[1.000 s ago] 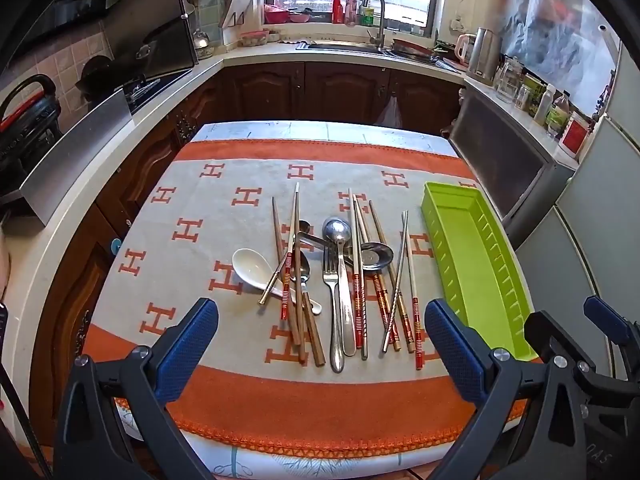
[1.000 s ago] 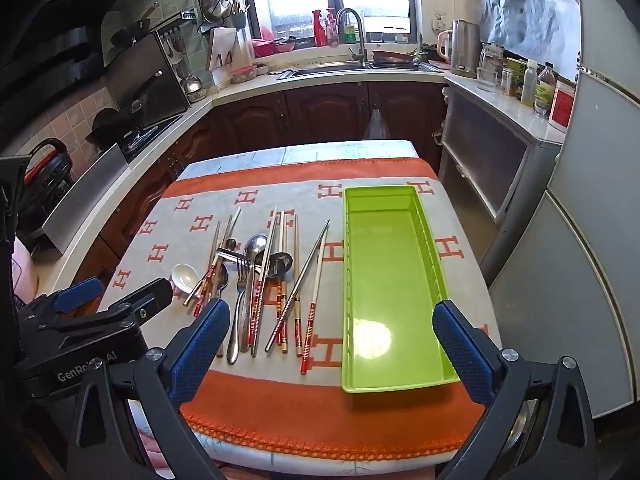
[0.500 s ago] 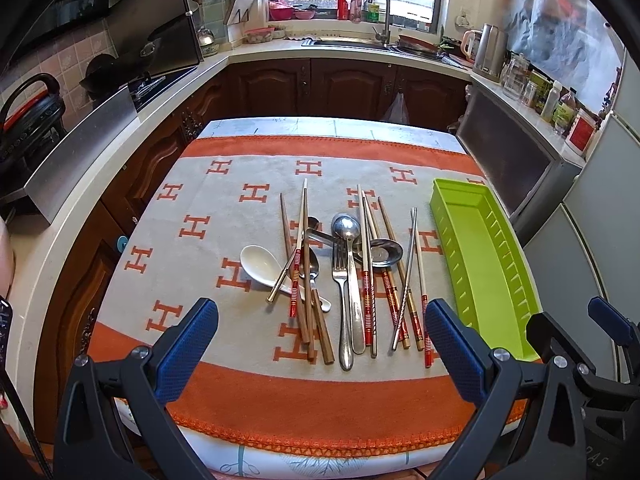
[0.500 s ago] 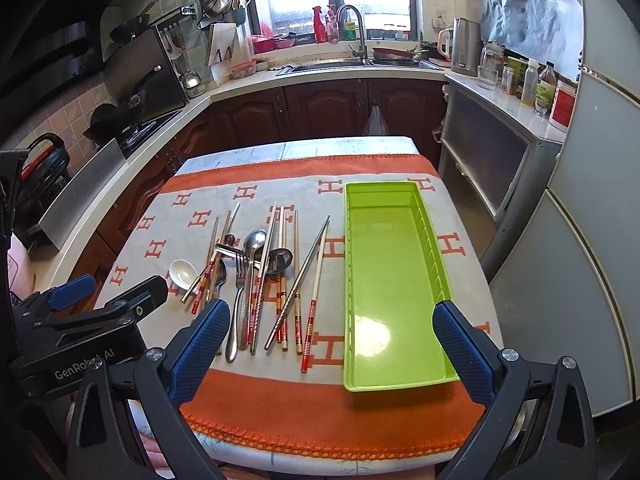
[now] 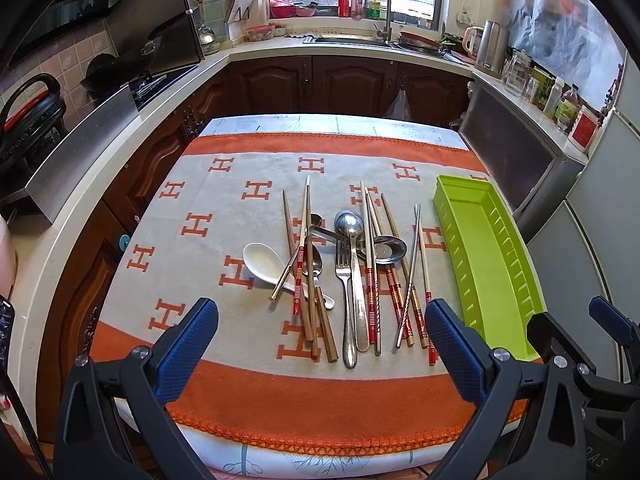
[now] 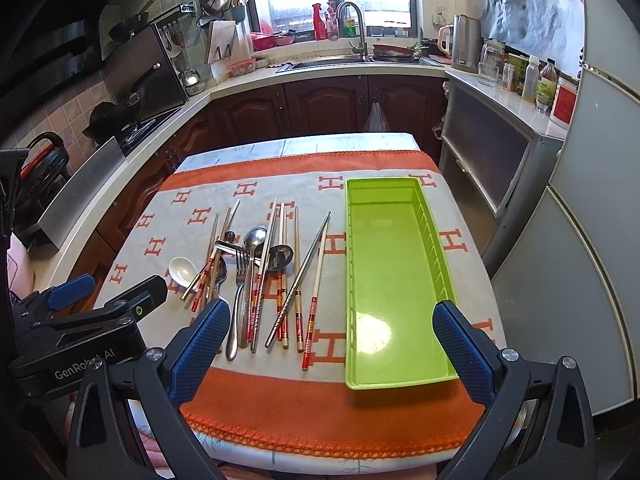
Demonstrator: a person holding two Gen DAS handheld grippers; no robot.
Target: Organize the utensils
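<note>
Both tools have drawn slightly back toward the near edge of the table since the earlier frames, so the utensils sit a little farther off. The left tool (image 5: 320,344) hangs with its blue-padded fingers spread wide and empty, and the right tool (image 6: 328,344) is likewise spread and empty. On the orange-and-grey H-patterned cloth (image 5: 224,216), a loose heap of wooden and red-banded chopsticks (image 5: 370,264), a steel fork (image 5: 344,280), steel spoons (image 5: 350,226) and a white ceramic soup spoon (image 5: 262,262) lies mid-table. A long lime-green plastic tray (image 6: 440,280) sits along the right edge, apparently holding nothing.
</note>
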